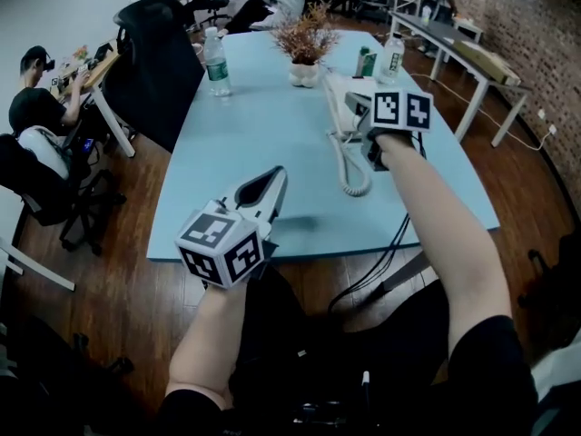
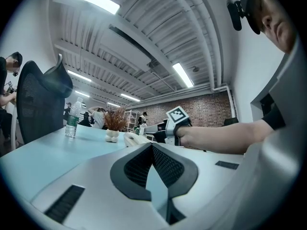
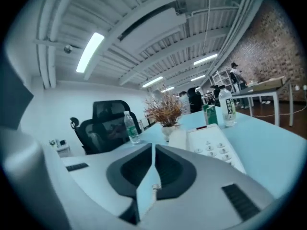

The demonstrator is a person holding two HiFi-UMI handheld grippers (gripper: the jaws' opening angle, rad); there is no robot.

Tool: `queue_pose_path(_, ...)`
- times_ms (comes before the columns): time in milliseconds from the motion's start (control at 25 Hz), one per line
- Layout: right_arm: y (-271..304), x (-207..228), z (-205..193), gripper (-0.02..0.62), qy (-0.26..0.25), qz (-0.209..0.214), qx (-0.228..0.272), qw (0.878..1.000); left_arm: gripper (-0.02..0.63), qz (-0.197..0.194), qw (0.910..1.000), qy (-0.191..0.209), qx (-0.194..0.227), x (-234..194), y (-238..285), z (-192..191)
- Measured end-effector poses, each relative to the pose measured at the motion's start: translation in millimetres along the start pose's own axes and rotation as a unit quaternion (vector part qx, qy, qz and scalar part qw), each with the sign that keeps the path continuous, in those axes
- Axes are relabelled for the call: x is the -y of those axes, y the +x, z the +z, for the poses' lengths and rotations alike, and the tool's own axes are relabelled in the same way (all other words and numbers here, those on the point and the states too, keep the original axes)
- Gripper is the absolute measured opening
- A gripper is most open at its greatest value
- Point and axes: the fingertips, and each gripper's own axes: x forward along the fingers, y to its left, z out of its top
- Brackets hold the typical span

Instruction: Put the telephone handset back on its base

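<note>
Left gripper (image 1: pixel 272 182) hangs clenched and empty; right gripper (image 3: pixel 153 150), likewise closed on nothing, faces the white telephone handset (image 3: pixel 178 140), seemingly already seated on its white keypad base (image 3: pixel 213 147).

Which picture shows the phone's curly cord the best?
The head view. There the curly cord lies plainly on the blue table. The right gripper view shows the phone base with its buttons but no cord. The left gripper view shows the phone base only small and far off, and no cord can be made out.
</note>
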Motion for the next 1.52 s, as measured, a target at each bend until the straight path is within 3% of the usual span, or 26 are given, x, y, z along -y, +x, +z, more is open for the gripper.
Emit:
queue_pose_path(40, -15, -11, -5, 0.008, 0.007, 0.030, 0.011, 0.999, -0.003, -0.001, 1.0000, -0.001, -0.002, 2, 1, -2)
queue_pose_path(160, -70, -38, -24, 0.006, 0.023, 0.107, 0.028, 0.994, -0.003, -0.014, 0.9996, -0.023, -0.010, 6, 5, -10)
queue_pose_path(240, -108, -43, -33, 0.006, 0.025, 0.122, 0.034, 0.992, -0.003, -0.023, 0.9988, -0.040, -0.013, 10, 6, -14)
queue_pose_path(320, -142, -42, -43, 0.006, 0.065, 0.125, 0.044, 0.989, -0.003, -0.027, 0.9989, -0.036, -0.015, 17, 7, -15)
queue_pose_path(440, -183, -59, -48, 0.006, 0.133, 0.171, 0.081, 0.973, -0.003, -0.038, 0.9989, -0.018, -0.021, 29, 9, -15)
queue_pose_path(560, -214, -80, -46, 0.008, 0.113, 0.201, 0.112, 0.967, -0.003, -0.041, 0.9989, -0.010, -0.021, 36, 10, -14)
queue_pose_path(800, -224, -85, -72, 0.006, 0.011, 0.172, 0.097, 0.980, -0.003, -0.051, 0.9986, 0.004, -0.013, 49, 10, -10)
queue_pose_path(1000, -221, -77, -73, 0.006, 0.039, 0.169, 0.092, 0.980, -0.003, -0.056, 0.9981, 0.018, -0.017, 54, 10, -11)
queue_pose_path(1240, -217, -80, -89, 0.007, 0.019, 0.177, 0.071, 0.981, -0.003, -0.055, 0.9982, 0.012, -0.019, 51, 13, -14)
queue_pose_path(1520, -211, -81, -98, 0.006, 0.011, 0.169, 0.057, 0.984, -0.003, -0.064, 0.9976, -0.023, -0.011, 47, 12, -12)
